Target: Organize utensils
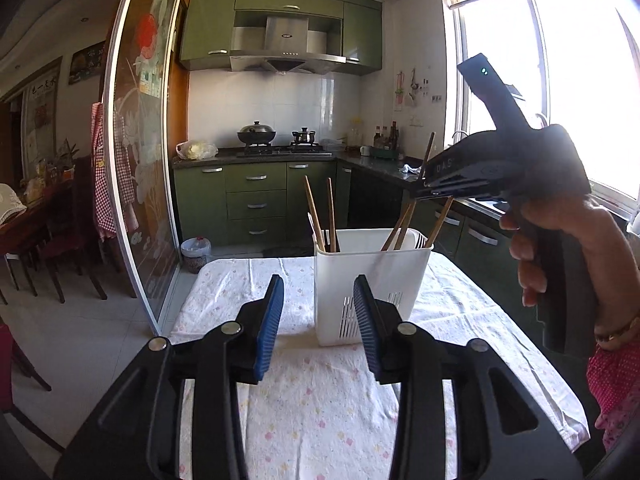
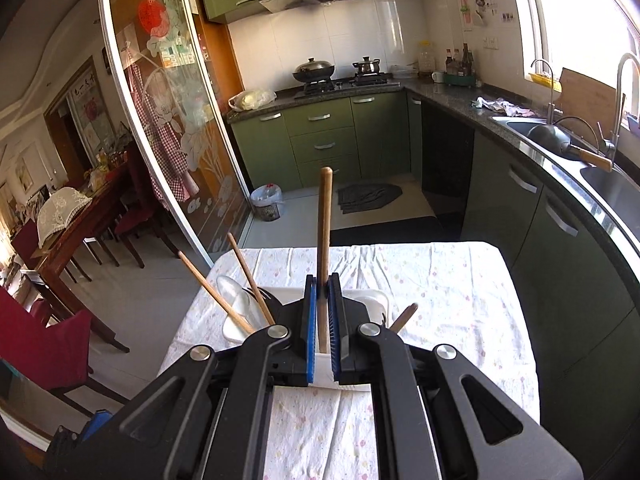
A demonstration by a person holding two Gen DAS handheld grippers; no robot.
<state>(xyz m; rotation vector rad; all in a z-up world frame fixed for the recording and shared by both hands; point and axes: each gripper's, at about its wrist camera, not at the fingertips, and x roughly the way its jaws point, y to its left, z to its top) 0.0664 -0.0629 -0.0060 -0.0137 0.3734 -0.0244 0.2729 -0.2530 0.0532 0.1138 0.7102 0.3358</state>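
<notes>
The white caddy [image 1: 370, 280] stands upright on the cloth-covered surface [image 1: 312, 400], and everything is placed here against it.

The left tool [image 1: 318, 320] sits low in front of the caddy, level with its lower half. Its blue pads [image 1: 269, 320] stand partly apart with nothing between them. The right pad overlaps the caddy's slotted front wall in the left wrist view; whether it touches the wall cannot be told. The left pad is just beside the caddy's left edge, over bare cloth.

The right tool [image 2: 323, 320] hangs above the caddy's [image 2: 374, 302] right part. Its pads are closed on a wooden handle [image 2: 324, 232], which stands nearly upright, its rounded end well above the pads and its lower end running down toward the caddy; whether it reaches inside cannot be told. In the left wrist view a hand [image 1: 560, 248] holds this tool's grip to the right of the caddy, and the tool's head sits over the caddy's right rim.

Inside the caddy, two sticks [image 1: 320, 216] lean in the left compartment. More sticks [image 1: 404, 224] lean in the right part, slanting toward the right tool. From the right wrist view, a pale spoon bowl [image 2: 236, 296] shows in the caddy's left compartment beside two slanted sticks [image 2: 232, 292], and one short wooden end [image 2: 404, 316] pokes out on the caddy's right side, just beside the tool's right arm.
</notes>
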